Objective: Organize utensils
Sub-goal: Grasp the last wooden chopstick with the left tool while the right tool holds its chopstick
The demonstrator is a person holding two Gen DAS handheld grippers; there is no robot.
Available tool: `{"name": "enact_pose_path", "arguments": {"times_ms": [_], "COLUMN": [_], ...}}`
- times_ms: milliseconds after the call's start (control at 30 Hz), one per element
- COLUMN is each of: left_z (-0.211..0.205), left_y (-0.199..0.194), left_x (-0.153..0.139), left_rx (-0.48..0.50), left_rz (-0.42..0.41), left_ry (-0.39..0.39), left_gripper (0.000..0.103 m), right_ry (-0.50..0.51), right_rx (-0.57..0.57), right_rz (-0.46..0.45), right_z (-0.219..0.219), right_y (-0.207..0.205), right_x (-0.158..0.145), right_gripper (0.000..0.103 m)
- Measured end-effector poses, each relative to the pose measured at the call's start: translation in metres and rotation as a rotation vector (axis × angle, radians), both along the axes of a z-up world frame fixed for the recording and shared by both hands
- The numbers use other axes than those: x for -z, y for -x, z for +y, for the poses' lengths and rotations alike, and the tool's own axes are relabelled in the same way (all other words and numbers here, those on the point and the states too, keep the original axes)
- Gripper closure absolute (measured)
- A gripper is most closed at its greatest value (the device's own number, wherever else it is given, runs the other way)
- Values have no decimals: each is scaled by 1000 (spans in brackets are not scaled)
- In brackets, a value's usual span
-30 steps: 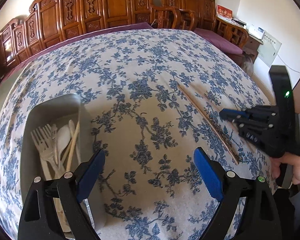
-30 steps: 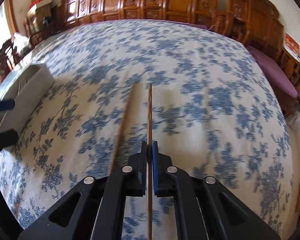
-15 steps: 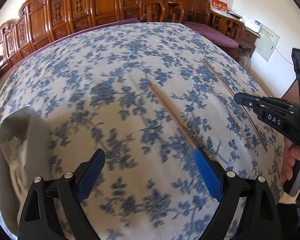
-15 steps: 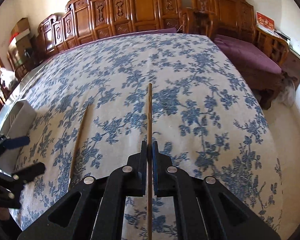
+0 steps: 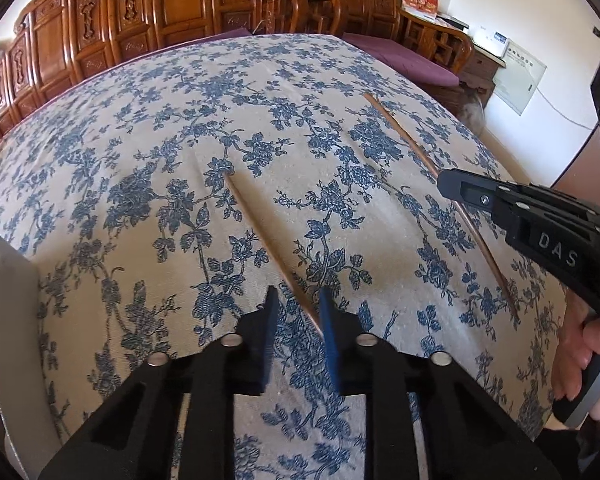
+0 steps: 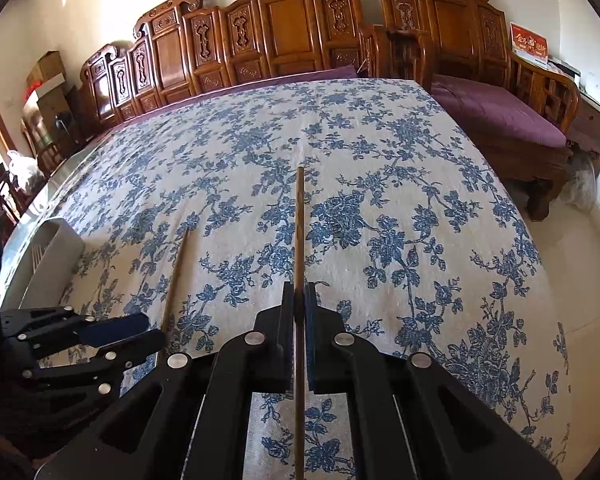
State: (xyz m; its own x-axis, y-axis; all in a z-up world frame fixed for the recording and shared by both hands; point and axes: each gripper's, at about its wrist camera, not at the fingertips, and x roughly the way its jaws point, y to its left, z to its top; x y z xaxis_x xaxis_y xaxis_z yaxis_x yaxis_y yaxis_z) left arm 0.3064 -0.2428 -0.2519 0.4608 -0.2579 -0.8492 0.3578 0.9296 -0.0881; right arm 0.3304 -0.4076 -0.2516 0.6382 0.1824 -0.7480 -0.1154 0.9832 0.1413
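Two wooden chopsticks are in play on the blue-flowered tablecloth. One chopstick (image 5: 268,244) lies on the cloth, and its near end sits between the narrowed blue pads of my left gripper (image 5: 298,308); a small gap still shows, so the jaws are open around it. It also shows in the right wrist view (image 6: 176,276). My right gripper (image 6: 299,304) is shut on the other chopstick (image 6: 299,224) and holds it pointing forward. In the left wrist view that chopstick (image 5: 404,136) runs into the right gripper (image 5: 460,188).
A grey utensil tray (image 6: 50,256) with forks in it stands at the table's left edge; its corner shows in the left wrist view (image 5: 8,320). Carved wooden chairs (image 6: 292,32) line the far side. A purple-cushioned bench (image 6: 500,116) is at the right.
My left gripper has swung right, away from the tray, down to the lying chopstick, and its jaws have narrowed from wide open around its end. The right gripper keeps its chopstick.
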Motion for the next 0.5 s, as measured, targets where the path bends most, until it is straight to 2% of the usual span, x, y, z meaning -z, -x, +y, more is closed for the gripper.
{"name": "enact_pose_path", "arguments": {"times_ms": [267,333,500], "left_z": [-2,-1,9], "left_y": [-4,-3,-3], "left_x": [5,5,4], "left_rx": [-5,-6,-24], "left_rz": [8,5,32], "left_ry": [-26,-34,-11], "left_gripper": [88,94,98], "right_ry": [-8,-8,-4], "right_rx": [-6,-12,-23], "right_rz": [2,4,4], "right_z": [3,5,9], "right_y": [0,-1,-1], "right_x": [0,0,0], "right_gripper": [97,97,97]}}
